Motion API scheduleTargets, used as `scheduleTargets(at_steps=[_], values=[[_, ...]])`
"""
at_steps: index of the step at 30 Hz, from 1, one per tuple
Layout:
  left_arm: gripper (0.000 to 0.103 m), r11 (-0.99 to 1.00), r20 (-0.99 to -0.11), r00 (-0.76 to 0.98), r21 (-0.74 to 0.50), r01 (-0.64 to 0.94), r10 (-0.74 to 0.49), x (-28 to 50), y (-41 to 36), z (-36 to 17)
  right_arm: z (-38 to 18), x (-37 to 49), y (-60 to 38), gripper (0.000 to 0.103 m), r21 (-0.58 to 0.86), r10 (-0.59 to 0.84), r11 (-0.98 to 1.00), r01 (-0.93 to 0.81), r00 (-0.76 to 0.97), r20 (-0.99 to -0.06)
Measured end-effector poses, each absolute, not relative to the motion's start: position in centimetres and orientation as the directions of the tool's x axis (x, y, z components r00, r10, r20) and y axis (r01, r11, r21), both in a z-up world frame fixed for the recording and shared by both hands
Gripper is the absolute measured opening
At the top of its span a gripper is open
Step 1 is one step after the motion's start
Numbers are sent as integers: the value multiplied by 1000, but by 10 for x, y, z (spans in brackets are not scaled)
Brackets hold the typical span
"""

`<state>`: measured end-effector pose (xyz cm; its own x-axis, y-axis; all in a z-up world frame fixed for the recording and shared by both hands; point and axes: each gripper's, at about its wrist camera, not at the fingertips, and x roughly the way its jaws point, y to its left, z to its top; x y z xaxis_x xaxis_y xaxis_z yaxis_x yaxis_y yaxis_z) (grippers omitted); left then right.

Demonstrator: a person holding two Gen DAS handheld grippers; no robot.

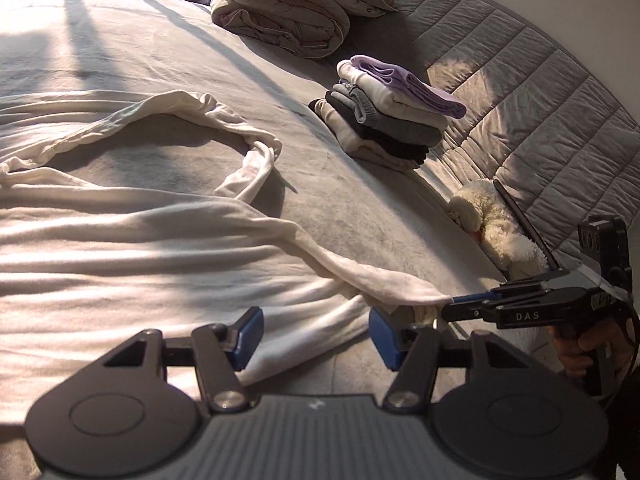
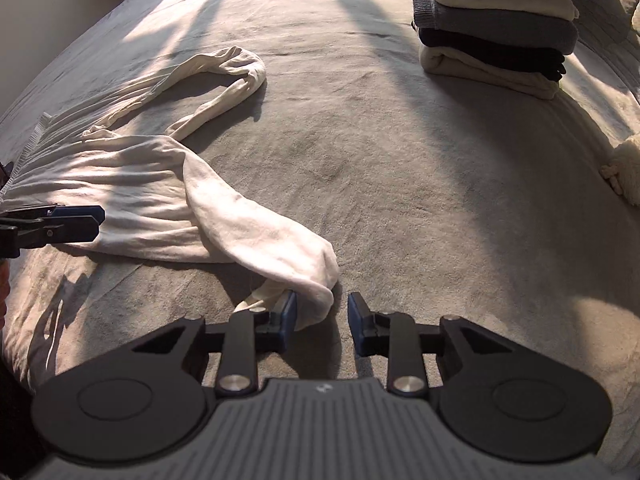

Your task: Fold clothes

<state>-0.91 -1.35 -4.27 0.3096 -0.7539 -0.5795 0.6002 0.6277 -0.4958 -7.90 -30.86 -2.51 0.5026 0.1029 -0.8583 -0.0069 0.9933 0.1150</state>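
The garment (image 2: pixel 152 184) was cream-white on a grey-beige bedspread (image 2: pixel 380 160) striped with sunlight, the folded stack (image 1: pixel 392 116) ran lilac, cream, grey, black and beige, the headboard (image 1: pixel 540 128) was quilted grey, and both grippers were black with blue pads (image 2: pixel 289 316).

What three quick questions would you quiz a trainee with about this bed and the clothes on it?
1. True or false: a lilac garment tops the stack of folded clothes.
2. What lies between the jaws of the right tongs? A) the cream top's sleeve end; B) a plush toy; C) nothing.
3. Fill in: the left tongs stand ____, gripping nothing.

Key: 1 true; 2 A; 3 open.
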Motion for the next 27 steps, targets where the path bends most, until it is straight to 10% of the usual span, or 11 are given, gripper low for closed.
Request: scheduleTargets(at_steps=[15, 23, 27], values=[[59, 603, -642, 301, -320, 731, -705, -25, -44, -50, -10, -14, -335, 6, 4, -50, 997, 81, 643, -764], [43, 617, -615, 384, -220, 756, -689, -35, -45, -41, -27, -25, -371, 24, 134, -46, 968, 214, 671, -740], [43, 606, -567, 417, -191, 772, -710, -41, -46, -32, -20, -46, -377, 51, 137, -2, 979, 149, 684, -729]])
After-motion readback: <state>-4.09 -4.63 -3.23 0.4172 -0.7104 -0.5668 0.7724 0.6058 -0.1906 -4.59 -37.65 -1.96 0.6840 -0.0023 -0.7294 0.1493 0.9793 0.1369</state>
